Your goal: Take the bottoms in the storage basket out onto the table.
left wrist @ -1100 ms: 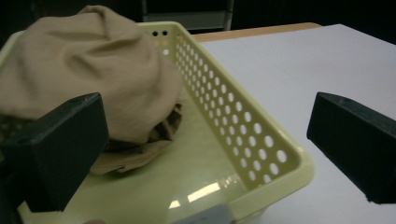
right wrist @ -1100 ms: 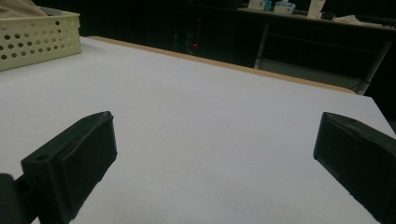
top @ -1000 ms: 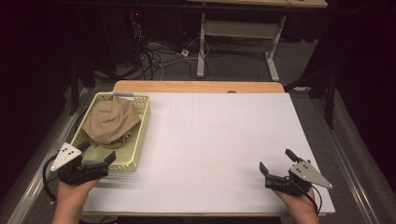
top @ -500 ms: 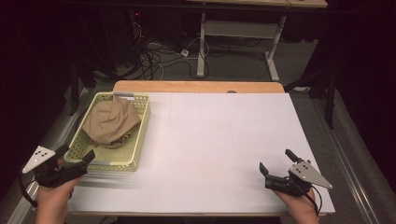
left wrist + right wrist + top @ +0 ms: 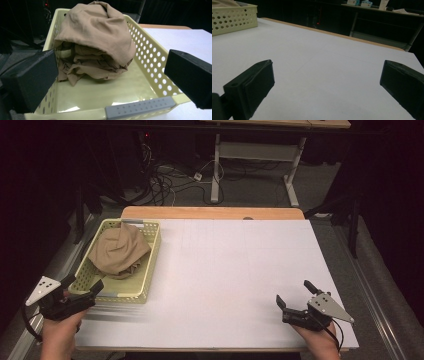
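Note:
A pale yellow perforated basket (image 5: 155,255) stands at the table's left side with a bundled tan cloth (image 5: 120,250) in it. My left gripper (image 5: 84,283) is open at the basket's near left corner, held by a hand. In the left gripper view its jaws stand wide apart either side of the basket (image 5: 150,50), pointing at the cloth (image 5: 97,32) over a grey handle grip (image 5: 140,107). My right gripper (image 5: 293,291) is open and empty near the front right of the white table top. The right gripper view (image 5: 327,66) has the basket (image 5: 232,17) far off at upper left.
The white sheet (image 5: 235,270) covers the table, and a wooden strip (image 5: 210,212) shows along the far edge. Beyond it lie cables (image 5: 165,180) on the floor and a desk frame (image 5: 255,155). The surroundings are dark.
My left gripper swung out left past the table edge, then came back to the basket's near corner. The right gripper, basket and cloth have not moved.

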Motion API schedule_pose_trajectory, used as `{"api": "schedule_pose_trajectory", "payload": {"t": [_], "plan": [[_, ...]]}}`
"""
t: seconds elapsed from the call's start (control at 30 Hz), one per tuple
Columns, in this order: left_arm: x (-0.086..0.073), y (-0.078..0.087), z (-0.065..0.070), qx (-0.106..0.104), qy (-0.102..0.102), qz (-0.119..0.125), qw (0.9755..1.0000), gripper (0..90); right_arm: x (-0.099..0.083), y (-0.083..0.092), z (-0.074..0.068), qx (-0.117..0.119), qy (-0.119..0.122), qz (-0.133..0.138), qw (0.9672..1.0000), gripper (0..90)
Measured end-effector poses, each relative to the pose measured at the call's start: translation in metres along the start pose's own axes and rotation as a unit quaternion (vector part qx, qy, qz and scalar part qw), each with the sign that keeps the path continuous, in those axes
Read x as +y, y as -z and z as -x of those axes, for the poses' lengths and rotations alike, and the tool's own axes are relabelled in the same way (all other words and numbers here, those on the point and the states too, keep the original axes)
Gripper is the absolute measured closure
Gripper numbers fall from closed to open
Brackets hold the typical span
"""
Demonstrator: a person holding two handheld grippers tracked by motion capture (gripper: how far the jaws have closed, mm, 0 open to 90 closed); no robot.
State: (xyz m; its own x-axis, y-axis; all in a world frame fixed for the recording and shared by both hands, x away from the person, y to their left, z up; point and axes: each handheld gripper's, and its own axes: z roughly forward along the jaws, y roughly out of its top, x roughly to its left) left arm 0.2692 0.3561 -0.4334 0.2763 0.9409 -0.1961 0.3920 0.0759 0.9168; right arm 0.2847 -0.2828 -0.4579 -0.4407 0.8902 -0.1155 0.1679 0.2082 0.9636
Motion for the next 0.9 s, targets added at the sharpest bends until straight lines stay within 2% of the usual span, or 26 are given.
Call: {"api": "schedule_pose_trajectory", "payload": {"t": [0.13,0.33,0.4,0.53,0.6,0.67,0.77,0.83,0.9], "plan": [[0.007,-0.002,0.011,-0.011,-0.005,0.003,0.9999,0.0,0.0,0.0,0.001,-0.005,-0.004,0.0,1.0,0.2],[0.026,-0.009,0.034,-0.021,-0.013,0.003,0.9997,0.0,0.0,0.003,0.001,-0.004,0.0,0.004,1.0,0.2],[0.031,-0.014,0.041,-0.024,-0.022,0.001,0.9995,0.0,0.001,0.005,0.002,-0.002,-0.002,0.006,1.0,0.2],[0.045,-0.025,0.052,-0.025,-0.039,-0.017,0.9988,0.0,0.001,0.007,0.002,-0.002,-0.005,0.01,0.9999,0.2],[0.051,-0.03,0.056,-0.022,-0.043,-0.021,0.9986,0.0,0.002,0.007,0.002,-0.003,-0.006,0.011,0.9999,0.2],[0.055,-0.035,0.057,-0.02,-0.051,-0.012,0.9984,0.0,0.002,0.007,0.001,-0.003,-0.006,0.012,0.9999,0.2],[0.062,-0.045,0.057,-0.029,-0.048,-0.021,0.9982,0.0,0.003,0.007,0.0,-0.001,-0.002,0.011,0.9999,0.2],[0.066,-0.051,0.058,-0.026,-0.051,-0.028,0.998,0.0,0.002,0.007,-0.001,0.0,-0.002,0.011,0.9999,0.2],[0.07,-0.055,0.059,-0.024,-0.053,-0.024,0.998,0.0,0.002,0.007,-0.001,0.0,-0.001,0.01,0.9999,0.2]]}}
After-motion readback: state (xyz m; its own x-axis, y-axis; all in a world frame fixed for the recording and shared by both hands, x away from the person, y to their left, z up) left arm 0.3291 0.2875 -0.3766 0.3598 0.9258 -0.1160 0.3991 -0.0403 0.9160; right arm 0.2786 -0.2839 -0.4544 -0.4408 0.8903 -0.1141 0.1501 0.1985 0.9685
